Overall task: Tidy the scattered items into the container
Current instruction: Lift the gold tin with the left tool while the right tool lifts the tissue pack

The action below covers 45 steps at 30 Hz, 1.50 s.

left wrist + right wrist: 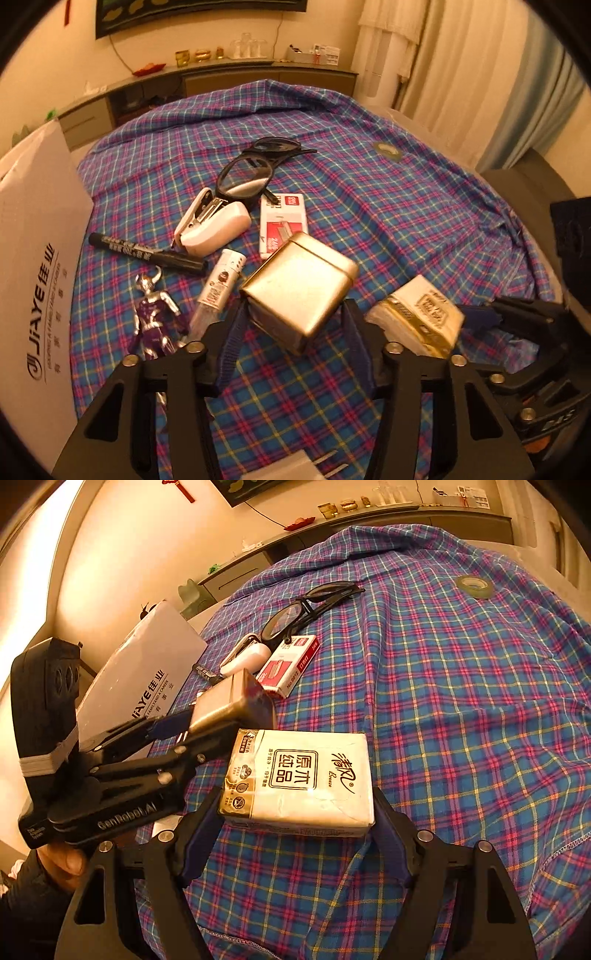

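Observation:
A gold tin sits tilted between the pads of my left gripper, which is shut on its two sides. In the right wrist view the same tin is seen in that gripper just above the plaid cloth. A white tissue pack lies crosswise between the fingers of my right gripper, whose pads press on both of its short ends. The white cardboard box marked JiAYE stands at the table's left edge.
On the cloth beyond the tin lie a white stapler, black glasses, a staple box, a black marker, a lighter and a silver-purple figurine. A tape roll lies far right.

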Each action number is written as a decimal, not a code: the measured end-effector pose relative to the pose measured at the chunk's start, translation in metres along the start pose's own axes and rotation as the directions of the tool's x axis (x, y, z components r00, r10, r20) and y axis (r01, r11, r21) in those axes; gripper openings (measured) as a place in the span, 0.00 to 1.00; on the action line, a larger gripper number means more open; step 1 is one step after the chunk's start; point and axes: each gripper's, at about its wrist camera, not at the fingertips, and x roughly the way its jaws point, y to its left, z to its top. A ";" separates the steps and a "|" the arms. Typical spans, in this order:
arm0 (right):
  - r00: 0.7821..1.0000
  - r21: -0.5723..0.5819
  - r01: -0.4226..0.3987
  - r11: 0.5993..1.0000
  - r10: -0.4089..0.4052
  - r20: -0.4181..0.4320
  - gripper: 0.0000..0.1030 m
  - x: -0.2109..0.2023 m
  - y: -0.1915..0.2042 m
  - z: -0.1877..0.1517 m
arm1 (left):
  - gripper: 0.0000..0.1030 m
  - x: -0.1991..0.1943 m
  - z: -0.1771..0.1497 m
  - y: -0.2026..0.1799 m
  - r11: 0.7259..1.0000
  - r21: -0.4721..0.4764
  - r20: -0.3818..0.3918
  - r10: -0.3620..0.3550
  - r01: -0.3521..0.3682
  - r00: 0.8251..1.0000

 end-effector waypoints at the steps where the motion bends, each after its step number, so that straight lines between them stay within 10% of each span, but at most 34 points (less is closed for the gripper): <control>1: 1.000 0.002 -0.001 1.000 0.001 0.000 0.74 0.000 0.000 0.000 | 0.32 -0.003 -0.001 -0.003 1.000 0.002 0.006 -0.001 0.001 1.000; 5: 1.000 0.007 -0.006 1.000 0.006 0.001 0.74 -0.002 -0.001 0.000 | 0.32 -0.013 -0.003 -0.018 0.999 0.046 0.024 0.022 -0.024 0.999; 10: 1.000 0.021 -0.012 1.000 0.012 -0.002 0.74 -0.005 -0.001 0.000 | 0.65 -0.019 0.004 -0.021 0.982 0.178 0.066 0.049 -0.060 0.997; 17: 1.000 0.024 -0.008 1.000 0.009 -0.011 0.74 -0.003 -0.002 -0.002 | 0.66 0.019 0.023 -0.011 0.957 0.290 -0.034 0.004 0.006 0.999; 23: 1.000 0.032 -0.008 0.999 0.008 -0.006 0.74 -0.002 -0.004 -0.002 | 0.51 0.026 0.024 -0.001 0.981 0.176 -0.064 -0.071 0.081 0.995; 45: 0.997 -0.070 -0.017 0.997 0.022 0.076 0.73 -0.030 0.026 -0.009 | 0.49 -0.065 -0.015 0.010 0.999 -0.044 0.039 -0.018 0.019 0.999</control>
